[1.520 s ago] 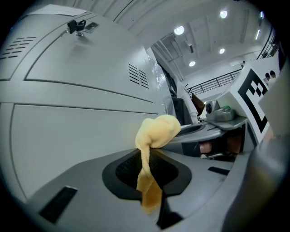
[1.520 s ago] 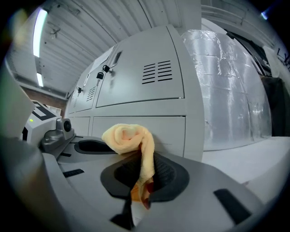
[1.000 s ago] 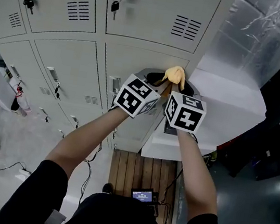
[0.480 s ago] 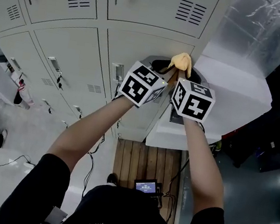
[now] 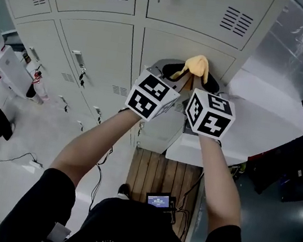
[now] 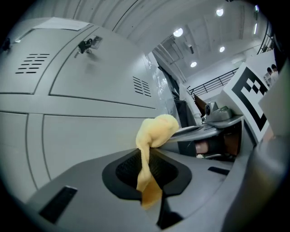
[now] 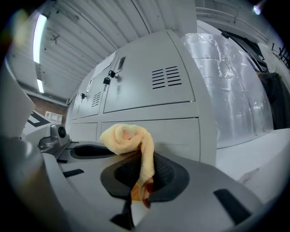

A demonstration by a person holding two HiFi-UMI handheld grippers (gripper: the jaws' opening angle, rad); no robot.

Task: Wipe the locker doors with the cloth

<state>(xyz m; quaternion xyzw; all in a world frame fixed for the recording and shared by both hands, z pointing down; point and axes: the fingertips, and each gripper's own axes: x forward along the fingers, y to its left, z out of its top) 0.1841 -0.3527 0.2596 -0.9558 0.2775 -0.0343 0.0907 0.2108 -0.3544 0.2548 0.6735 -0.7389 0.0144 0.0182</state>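
I see one cloth (image 5: pixel 197 66): yellow, bunched into a soft wad. Two grippers are on it. The left gripper (image 6: pixel 151 183) has its jaws pinched tight on one tail, and the right gripper (image 7: pixel 139 183) is clamped on another. The wad sits just past the fingertips, near a grey locker door (image 5: pixel 168 49). I can't confirm contact.

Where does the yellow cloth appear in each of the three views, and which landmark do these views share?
Head view: the yellow cloth sits in the upper middle, slightly right.
Left gripper view: centre, bunched above the jaws, with a strip pinched between them.
Right gripper view: left of centre, with a strip pinched between the jaws.
Shared landmark: the slotted vent nearest above the cloth.
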